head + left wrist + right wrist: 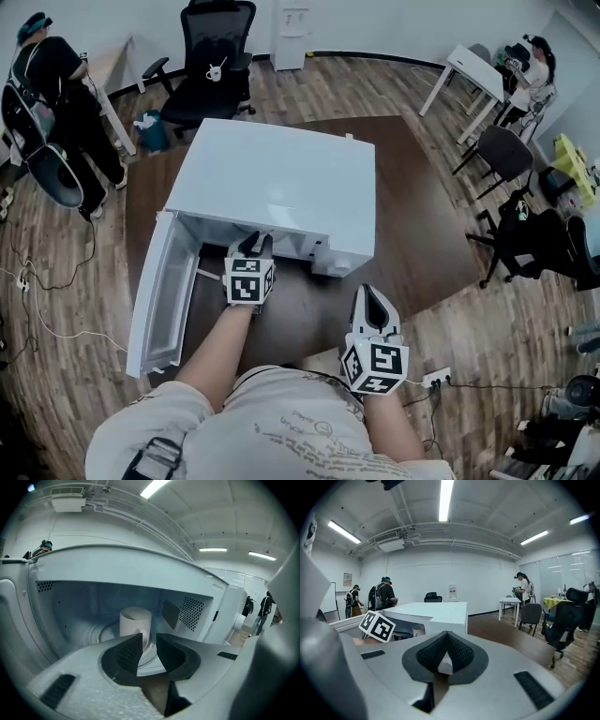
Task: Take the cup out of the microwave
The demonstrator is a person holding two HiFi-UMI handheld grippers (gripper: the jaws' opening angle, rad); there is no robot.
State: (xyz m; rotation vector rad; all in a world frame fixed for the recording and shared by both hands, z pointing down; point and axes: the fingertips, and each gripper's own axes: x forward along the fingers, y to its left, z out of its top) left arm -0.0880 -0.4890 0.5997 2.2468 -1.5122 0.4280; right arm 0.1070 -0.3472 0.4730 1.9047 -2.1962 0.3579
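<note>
A white microwave [272,178] stands on a brown table, its door [161,286] swung open to the left. Inside it a white cup [135,620] stands upright on the round turntable [105,632], its handle turned toward me. My left gripper [252,246] is at the mouth of the cavity. Its jaws [149,638] are open by a narrow gap, just short of the cup, and the handle shows through the gap. My right gripper [372,300] hangs shut and empty over the table's near edge, right of the microwave [440,611].
The brown table [412,216] stretches right of the microwave. Black office chairs [211,66] and white desks [473,70] stand further back. People stand at the far left [47,103] and far right. A power strip [436,378] and cables lie on the wooden floor.
</note>
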